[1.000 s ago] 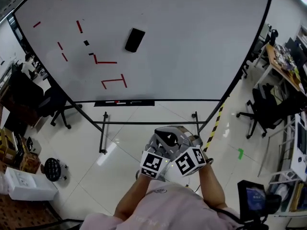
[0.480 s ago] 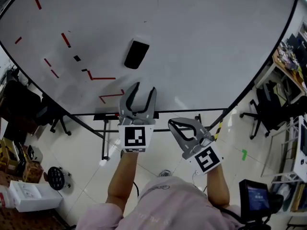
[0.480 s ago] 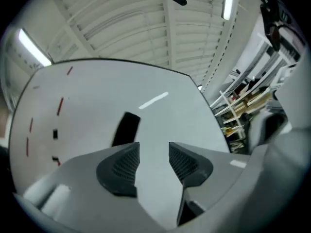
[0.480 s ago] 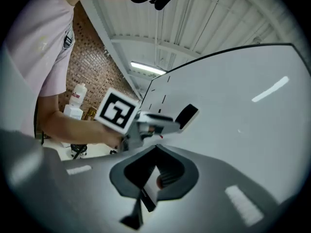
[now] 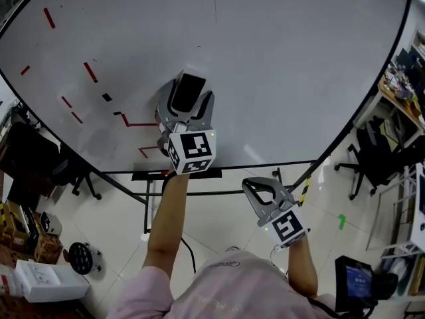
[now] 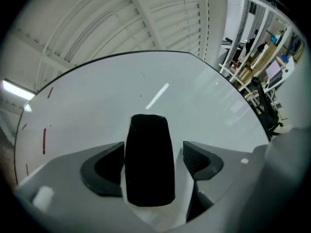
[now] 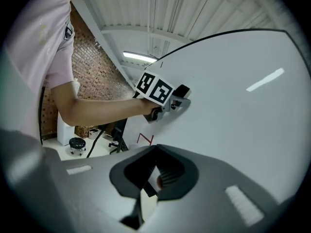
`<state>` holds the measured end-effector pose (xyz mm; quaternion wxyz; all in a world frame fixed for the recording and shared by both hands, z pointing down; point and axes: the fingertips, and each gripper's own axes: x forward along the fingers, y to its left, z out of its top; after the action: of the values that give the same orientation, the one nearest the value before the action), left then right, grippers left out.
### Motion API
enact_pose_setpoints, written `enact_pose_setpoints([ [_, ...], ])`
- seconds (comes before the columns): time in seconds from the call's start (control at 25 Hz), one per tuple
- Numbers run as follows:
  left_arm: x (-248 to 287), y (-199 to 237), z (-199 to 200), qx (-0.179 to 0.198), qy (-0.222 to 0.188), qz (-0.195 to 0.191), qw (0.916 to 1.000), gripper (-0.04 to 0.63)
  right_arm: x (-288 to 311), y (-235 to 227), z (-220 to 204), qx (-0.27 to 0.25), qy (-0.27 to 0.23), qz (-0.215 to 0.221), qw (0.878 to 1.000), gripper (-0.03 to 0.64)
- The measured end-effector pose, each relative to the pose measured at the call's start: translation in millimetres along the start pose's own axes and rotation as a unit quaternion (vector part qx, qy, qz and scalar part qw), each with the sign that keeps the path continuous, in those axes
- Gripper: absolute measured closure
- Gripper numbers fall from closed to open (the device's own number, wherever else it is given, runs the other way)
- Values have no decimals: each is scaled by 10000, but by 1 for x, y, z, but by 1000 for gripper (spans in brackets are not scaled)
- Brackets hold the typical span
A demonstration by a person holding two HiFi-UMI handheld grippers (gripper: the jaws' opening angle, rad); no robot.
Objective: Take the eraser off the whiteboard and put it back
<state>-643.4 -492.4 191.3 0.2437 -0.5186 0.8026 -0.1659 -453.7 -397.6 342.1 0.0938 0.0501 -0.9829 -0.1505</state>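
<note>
A black eraser (image 5: 188,88) sticks to the whiteboard (image 5: 285,58), above the red marks (image 5: 89,72). My left gripper (image 5: 188,102) is raised to the board with one jaw on each side of the eraser. Its jaws have just been opening and stand wide. In the left gripper view the eraser (image 6: 149,159) fills the gap; the right pad (image 6: 197,159) stands clear of it and the left pad (image 6: 109,166) sits close beside it. My right gripper (image 5: 254,186) hangs lower, away from the board, shut and empty. From the right gripper view, the left gripper (image 7: 177,100) is against the board.
The whiteboard's pen tray (image 5: 149,174) and metal stand (image 5: 199,193) are below the board. Office chairs (image 5: 378,158) and desks stand at the right, another chair (image 5: 66,165) at the left. Boxes (image 5: 46,281) and a black stool (image 5: 81,258) sit on the floor at lower left.
My left gripper rose from in front of the body to the board, opened, and now straddles the eraser. The right gripper drifted to the right and stayed shut.
</note>
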Motion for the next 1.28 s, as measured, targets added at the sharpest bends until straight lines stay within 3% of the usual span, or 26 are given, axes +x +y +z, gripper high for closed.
enact_pose_setpoints([
  [0.16,-3,4,0,-126,-491,330,9982,240,-9,-3,-15,154,170,-124,9997,615],
  [0.24,-6,6,1,-267,-598,327,9973,327,-14,0,-20,183,224,-122,9995,615],
  [0.44,-26,5,18,-467,-911,364,9941,325,-30,8,-20,248,239,-161,9993,615],
  [0.56,-59,-1,43,-563,-1231,309,9903,325,-45,12,-18,285,182,-244,9991,615],
  [0.72,-117,-25,74,-646,-1356,96,9886,325,-81,28,-16,412,60,-329,9986,615],
  [0.92,-205,-76,102,-845,-1272,-260,9879,325,-147,67,-9,801,-188,-398,9958,615],
  [1.08,-312,-145,120,-951,-1104,-579,9876,324,-235,102,9,1300,-980,-488,9855,615],
  [1.28,-458,-260,145,-923,-722,-1388,9834,324,-357,155,47,1389,-1728,-330,9746,405],
])
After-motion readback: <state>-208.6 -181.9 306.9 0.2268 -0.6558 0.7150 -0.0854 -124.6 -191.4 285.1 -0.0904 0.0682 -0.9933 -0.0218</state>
